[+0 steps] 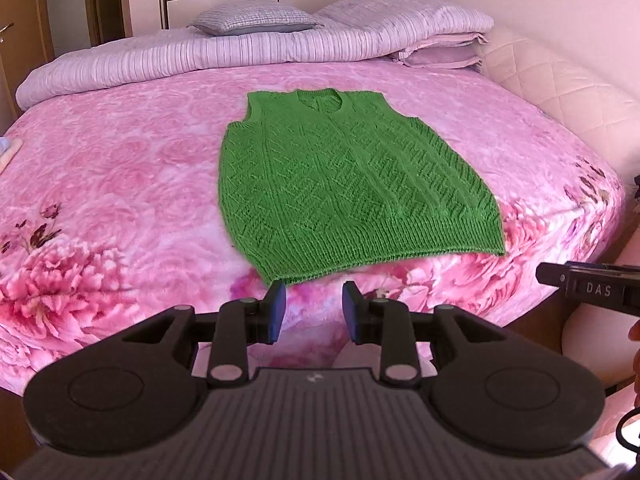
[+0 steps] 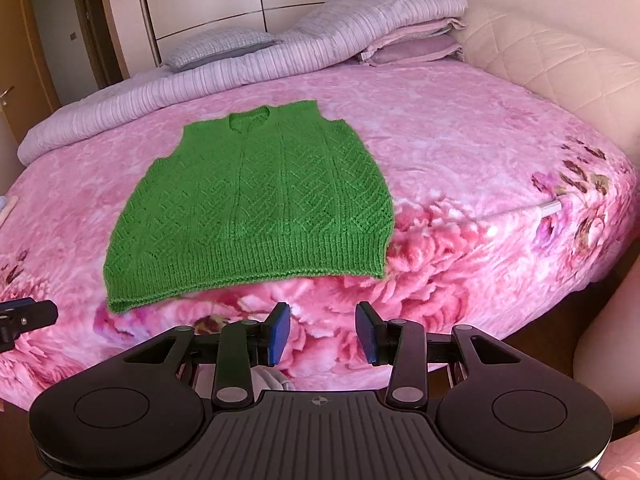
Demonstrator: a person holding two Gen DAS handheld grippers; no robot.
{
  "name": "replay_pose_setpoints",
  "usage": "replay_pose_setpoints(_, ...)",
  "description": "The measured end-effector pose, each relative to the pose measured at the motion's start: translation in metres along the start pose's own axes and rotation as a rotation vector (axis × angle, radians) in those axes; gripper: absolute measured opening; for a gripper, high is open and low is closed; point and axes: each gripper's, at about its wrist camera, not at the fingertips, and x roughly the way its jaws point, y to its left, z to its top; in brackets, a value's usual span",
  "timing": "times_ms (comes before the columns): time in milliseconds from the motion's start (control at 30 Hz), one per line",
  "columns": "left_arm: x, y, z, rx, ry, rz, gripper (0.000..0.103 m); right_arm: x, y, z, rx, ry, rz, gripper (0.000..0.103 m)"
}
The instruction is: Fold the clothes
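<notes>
A green knitted sleeveless vest [image 1: 340, 184] [image 2: 256, 208] lies flat on the pink floral blanket [image 1: 120, 168] [image 2: 460, 152], ribbed hem toward me and neck opening at the far end. My left gripper [image 1: 315, 300] hovers just short of the hem's left part, open, with only blanket showing between its blue pads [image 1: 278, 308]. My right gripper [image 2: 323, 324] hangs in front of the hem near its right corner, also open with nothing between its fingers. Each gripper's black tip shows at the edge of the other's view: the right gripper [image 1: 580, 284] and the left gripper [image 2: 24, 316].
A rolled lilac quilt [image 1: 200, 56] and pillows [image 1: 256, 20] [image 2: 412, 48] lie along the far side of the bed. A cream padded headboard [image 2: 560, 80] curves round the right. Wardrobe doors stand behind. A small silvery rod [image 2: 552, 206] rests on the blanket at right.
</notes>
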Motion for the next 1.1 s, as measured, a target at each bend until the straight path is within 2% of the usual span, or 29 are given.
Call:
replay_pose_setpoints(633,0.009,0.01,-0.008,-0.024,0.036,0.015,0.027,0.003,0.035,0.003,-0.099,0.001,0.037,0.04)
replay_pose_setpoints(1100,0.024,0.019,-0.003,-0.056,0.057,0.024,0.027,0.019,0.041,0.009,-0.119,0.018,0.044,0.04)
